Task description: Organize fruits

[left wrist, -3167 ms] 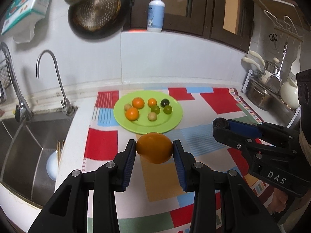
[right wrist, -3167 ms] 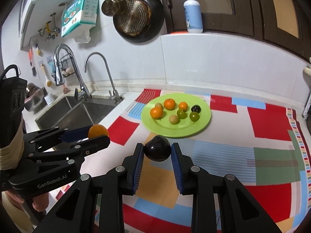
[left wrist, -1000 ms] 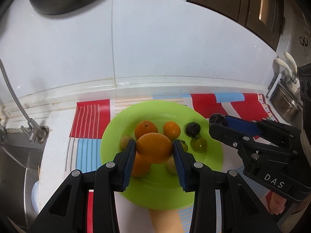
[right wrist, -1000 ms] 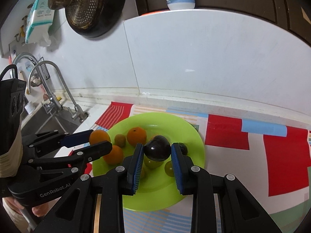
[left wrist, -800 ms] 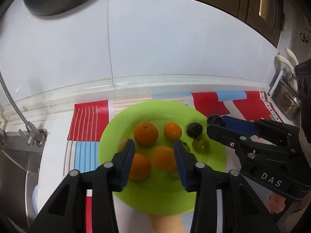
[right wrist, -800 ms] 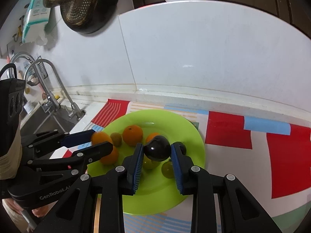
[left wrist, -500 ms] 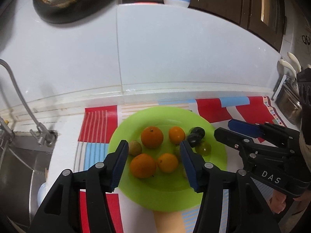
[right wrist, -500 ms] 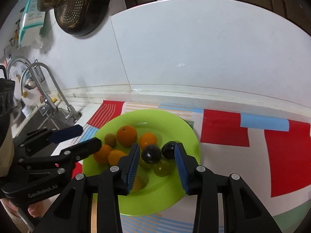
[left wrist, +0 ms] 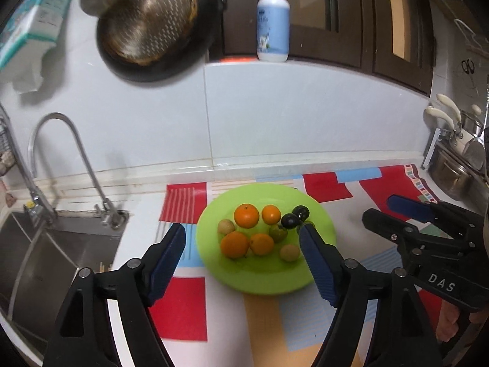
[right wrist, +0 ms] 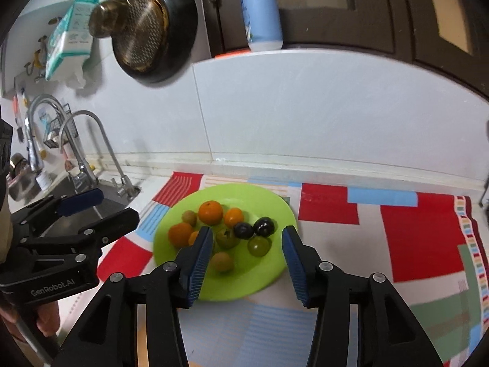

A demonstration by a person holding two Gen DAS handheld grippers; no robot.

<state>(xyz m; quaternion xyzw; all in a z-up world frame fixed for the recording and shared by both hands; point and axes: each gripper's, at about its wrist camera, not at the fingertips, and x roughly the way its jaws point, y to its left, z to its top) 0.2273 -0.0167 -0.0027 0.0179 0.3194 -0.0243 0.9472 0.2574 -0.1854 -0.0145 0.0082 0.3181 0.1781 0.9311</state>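
White tiled wall runs behind a kitchen worktop [left wrist: 137, 235] covered by a patchwork mat of red, blue, orange and green squares [left wrist: 330, 183], with a steel sink and curved chrome tap [left wrist: 61, 140] to the left, a dark round pan [left wrist: 156, 21] hanging on the wall and a white-and-blue pump bottle [left wrist: 273, 27] on the ledge above. On the mat sits a round lime-green plastic plate [left wrist: 266, 281], and all the fruit in view lies on it: four orange citrus fruits [left wrist: 246, 215] clustered toward the left and middle, two dark purple plums [right wrist: 264, 225] side by side toward the right, two green round fruits [right wrist: 259, 246] near them, and two small tan ones [left wrist: 289, 252], one at the left edge of the cluster and one nearer the cameras. The left claw [left wrist: 243, 260] hangs above the near side of the plate with its blue-padded jaws spread wide and nothing between them; the right claw [right wrist: 246, 258] is likewise spread and empty over the plate's near rim. No loose fruit shows on the mat or the bare worktop in either view, so the gathering looks finished, or very nearly so. What might remain, as a judgement only, is tidying the grouping by kind, since the green and tan fruits sit mixed among the others, and drawing both claws clear; whether more fruit waits outside the views cannot be told.
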